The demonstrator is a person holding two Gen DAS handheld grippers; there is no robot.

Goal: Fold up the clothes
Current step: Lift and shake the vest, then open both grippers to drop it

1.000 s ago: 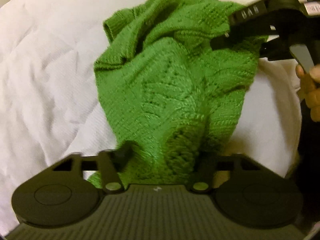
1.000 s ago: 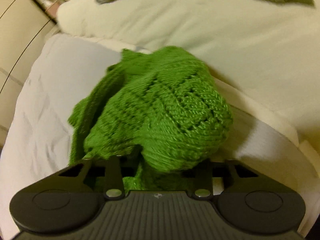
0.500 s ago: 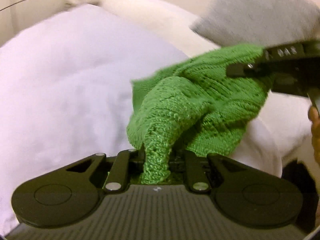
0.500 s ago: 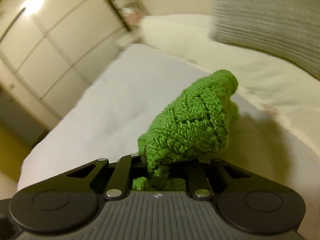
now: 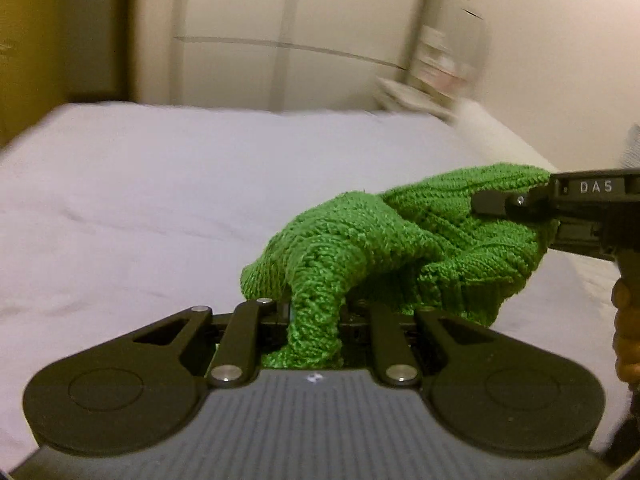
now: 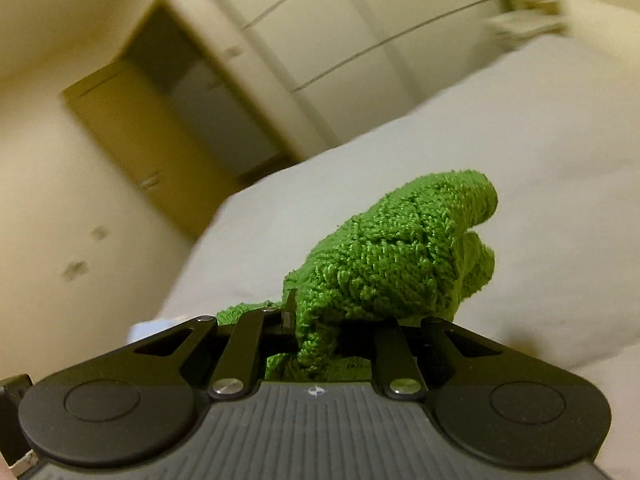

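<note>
A green knitted garment (image 5: pixel 400 240) hangs bunched above the white bed (image 5: pixel 160 200), held at two places. My left gripper (image 5: pixel 316 320) is shut on one edge of it, the knit squeezed between its jaws. In the left wrist view the right gripper (image 5: pixel 516 204) reaches in from the right, clamped on the garment's far side, with a hand (image 5: pixel 626 336) on its grip. From the right wrist view the same green garment (image 6: pixel 400 264) bulges out of my right gripper (image 6: pixel 320 336), which is shut on it. The fingertips of both grippers are buried in the knit.
The white duvet (image 6: pixel 460 184) spreads wide under and beyond the garment. A pale wardrobe (image 5: pixel 300 40) with horizontal seams stands past the bed. A yellowish door (image 6: pixel 136 128) is at the left in the right wrist view. A blurred nightstand (image 5: pixel 436 64) sits at the bed's far right corner.
Both grippers have lifted and tilted up with the garment, which was spread on the bed and is now bunched between them. The views swung from pillows towards the wardrobe.
</note>
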